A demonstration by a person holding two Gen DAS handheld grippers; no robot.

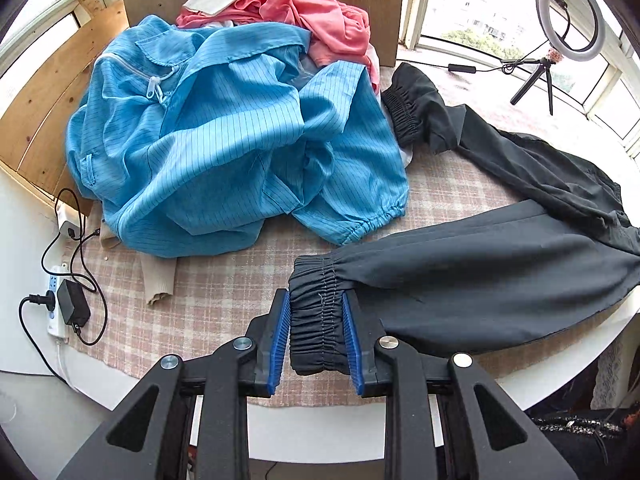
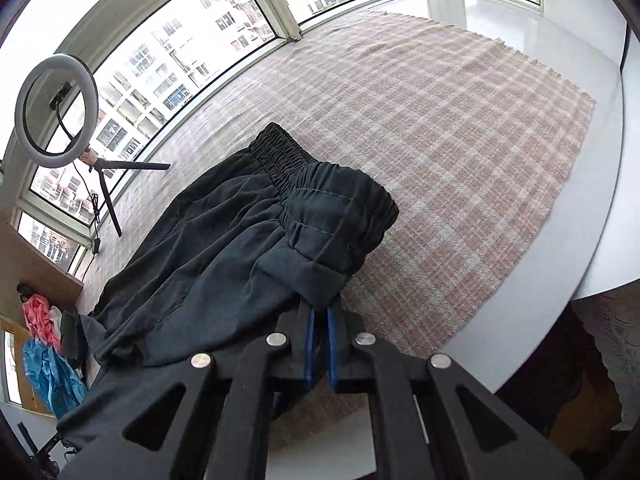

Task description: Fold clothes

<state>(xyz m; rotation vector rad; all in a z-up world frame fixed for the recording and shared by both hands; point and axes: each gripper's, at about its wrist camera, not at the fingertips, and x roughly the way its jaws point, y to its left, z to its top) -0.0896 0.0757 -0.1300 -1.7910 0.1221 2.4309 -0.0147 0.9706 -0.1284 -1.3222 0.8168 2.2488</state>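
Black trousers [image 1: 480, 264] lie across the right of the pink plaid cloth [image 1: 208, 292]. My left gripper [image 1: 316, 312] is shut on one gathered elastic cuff [image 1: 316, 280], which bulges between the blue pads. The other leg's cuff [image 1: 404, 112] lies further back beside the clothes pile. In the right wrist view, my right gripper [image 2: 320, 314] is shut on a fold of the trousers [image 2: 208, 264] just below the elastic waistband [image 2: 332, 200]. The fabric hangs slightly lifted from both grips.
A crumpled blue striped jacket [image 1: 224, 140], a pink garment [image 1: 316, 12] and a beige piece [image 1: 160, 280] are heaped at the back left. A power strip with cables [image 1: 56, 304] sits at the left edge. A ring light on a tripod [image 1: 568, 16] stands by the window. The round white table's rim [image 2: 600, 184] curves on the right.
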